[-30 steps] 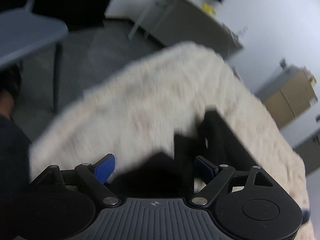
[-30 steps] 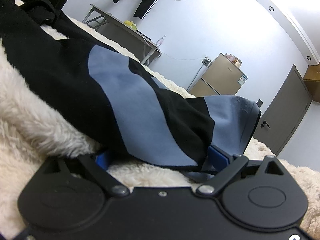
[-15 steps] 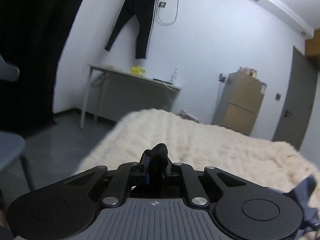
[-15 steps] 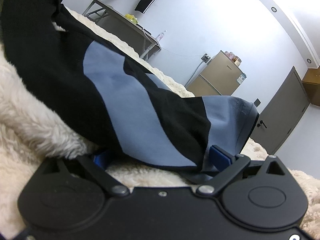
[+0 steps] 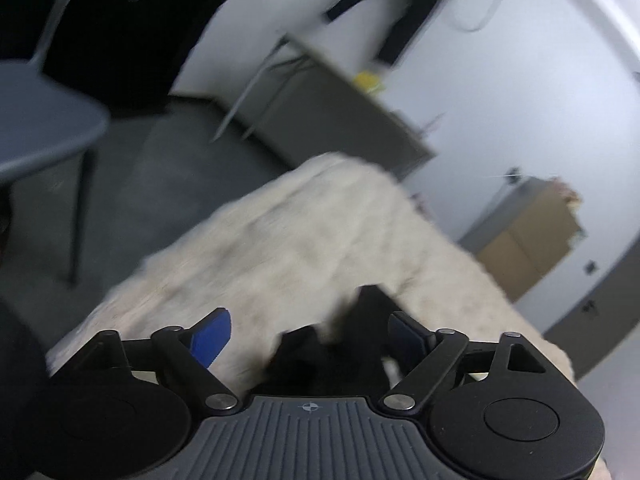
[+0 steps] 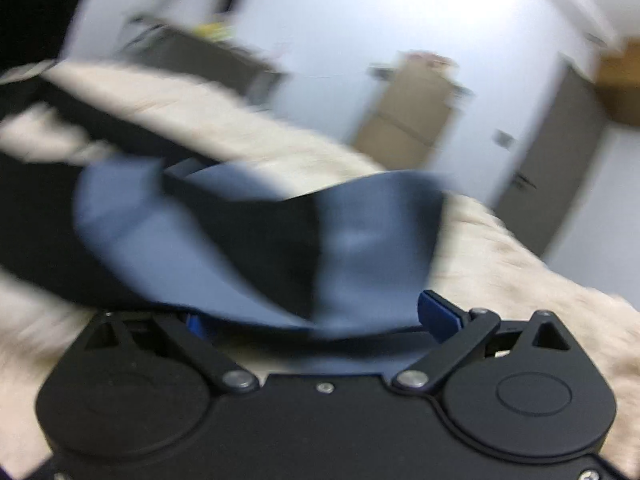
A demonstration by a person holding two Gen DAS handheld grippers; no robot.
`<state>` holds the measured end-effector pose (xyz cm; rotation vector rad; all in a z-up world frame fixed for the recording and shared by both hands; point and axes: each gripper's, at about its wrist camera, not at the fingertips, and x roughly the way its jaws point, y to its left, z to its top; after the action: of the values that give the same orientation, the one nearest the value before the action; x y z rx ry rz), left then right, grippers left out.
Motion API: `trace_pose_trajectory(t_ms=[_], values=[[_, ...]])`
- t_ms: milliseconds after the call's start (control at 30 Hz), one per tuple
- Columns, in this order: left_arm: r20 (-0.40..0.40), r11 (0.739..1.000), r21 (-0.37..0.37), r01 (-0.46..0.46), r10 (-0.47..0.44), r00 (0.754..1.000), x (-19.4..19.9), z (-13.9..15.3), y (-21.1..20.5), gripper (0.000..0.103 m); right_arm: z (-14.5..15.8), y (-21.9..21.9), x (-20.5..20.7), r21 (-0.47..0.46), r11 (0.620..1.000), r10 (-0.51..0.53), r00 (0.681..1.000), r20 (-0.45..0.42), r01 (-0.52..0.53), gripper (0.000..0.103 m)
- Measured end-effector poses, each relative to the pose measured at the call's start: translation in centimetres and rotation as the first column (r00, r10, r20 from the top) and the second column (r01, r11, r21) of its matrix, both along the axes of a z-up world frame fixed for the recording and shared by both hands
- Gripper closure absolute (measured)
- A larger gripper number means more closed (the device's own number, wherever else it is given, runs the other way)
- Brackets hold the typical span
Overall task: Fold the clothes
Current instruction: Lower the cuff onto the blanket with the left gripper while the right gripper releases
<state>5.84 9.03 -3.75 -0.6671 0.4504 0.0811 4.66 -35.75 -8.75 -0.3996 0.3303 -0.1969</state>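
Note:
A black and blue-grey garment (image 6: pixel 248 240) lies on a cream fluffy blanket (image 6: pixel 520 264). In the right wrist view it drapes across my right gripper (image 6: pixel 316 320), whose blue pads (image 6: pixel 438 316) stand wide apart, the left one mostly hidden under the fabric. The picture is blurred by motion. In the left wrist view my left gripper (image 5: pixel 308 334) is opening. A bunched black end of the garment (image 5: pixel 320 356) sits loose between its jaws near the base, and neither pad presses on it. The blanket (image 5: pixel 300 240) stretches ahead of it.
A grey chair (image 5: pixel 40 128) stands on the dark floor to the left of the bed. A desk (image 5: pixel 332 108) lines the far wall with black trousers (image 5: pixel 404 8) hanging above it. A tan cabinet (image 5: pixel 528 236) and a grey door (image 6: pixel 560 152) are at the right.
Half a second ago my left gripper was shut on a black fold; its jaws now stand wide and the view has tipped down. The right view has risen and rolled, with the garment still across the jaws.

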Motion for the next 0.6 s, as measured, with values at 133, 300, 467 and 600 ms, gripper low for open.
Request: trace_pose_trajectory(t_ms=[133, 300, 467, 600], values=[[-0.004, 0.992, 0.091, 0.091, -0.091, 0.996, 0.3, 0.9, -2.4, 0.013, 4.1, -1.8, 1.8, 0.035, 0.999, -0.003, 1.000, 0.001, 0.003, 0.000], [0.009, 0.972, 0.145, 0.183, -0.186, 0.983, 0.0, 1.4, -4.0, 0.010, 10.1, -2.4, 5.7, 0.204, 0.979, 0.001, 0.999, -0.032, 0.006, 0.000], [-0.009, 0.963, 0.163, 0.214, -0.215, 0.977, 0.3, 0.8, -4.5, 0.008, 14.4, -4.7, 8.8, 0.430, 0.901, -0.068, 0.998, 0.004, 0.059, 0.000], [-0.005, 0.966, 0.153, 0.209, -0.211, 0.977, 0.0, 0.8, -4.3, 0.008, 14.7, -5.8, 11.7, 0.415, 0.899, -0.101, 0.989, -0.111, 0.138, 0.000]])
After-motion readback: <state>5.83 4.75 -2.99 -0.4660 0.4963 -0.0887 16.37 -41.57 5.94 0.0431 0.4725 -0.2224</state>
